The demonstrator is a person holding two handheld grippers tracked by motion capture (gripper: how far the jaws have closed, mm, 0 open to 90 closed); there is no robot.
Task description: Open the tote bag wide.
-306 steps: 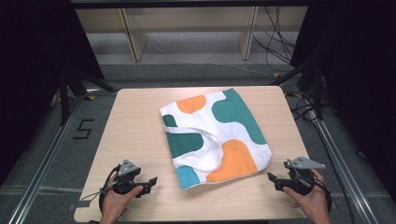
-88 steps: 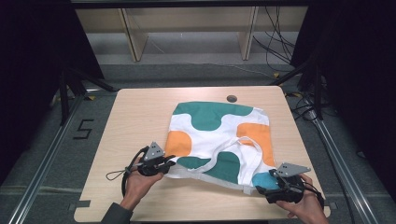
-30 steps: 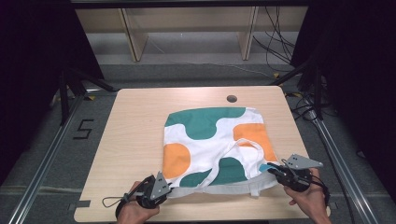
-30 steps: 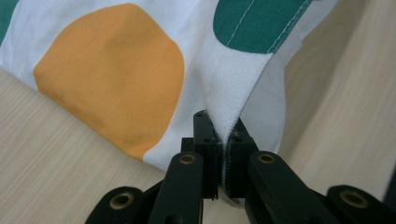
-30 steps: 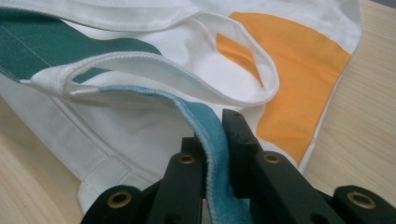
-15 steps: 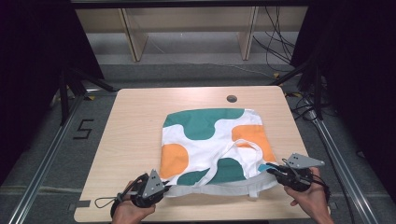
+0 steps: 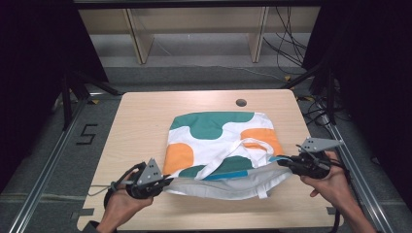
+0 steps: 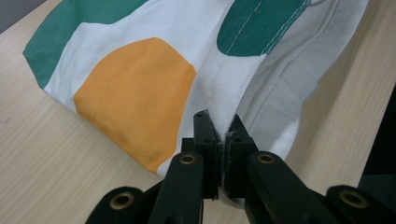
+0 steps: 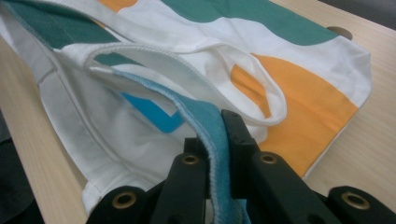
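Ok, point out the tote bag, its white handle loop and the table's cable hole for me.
tote bag (image 7: 214, 125): high view, green patch near the far edge.
white handle loop (image 9: 219, 77): right gripper view, strap's upper run.
cable hole (image 7: 241, 102): high view, centre of the dark opening.

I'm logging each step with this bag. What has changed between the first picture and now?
The white cloth tote bag with green and orange patches was turned and drawn toward the near table edge. Both grippers, once off the bag, are now shut on its opening edge: the left gripper at the near left corner, the right gripper at the right, lifting it apart. The wooden table stayed as it was.
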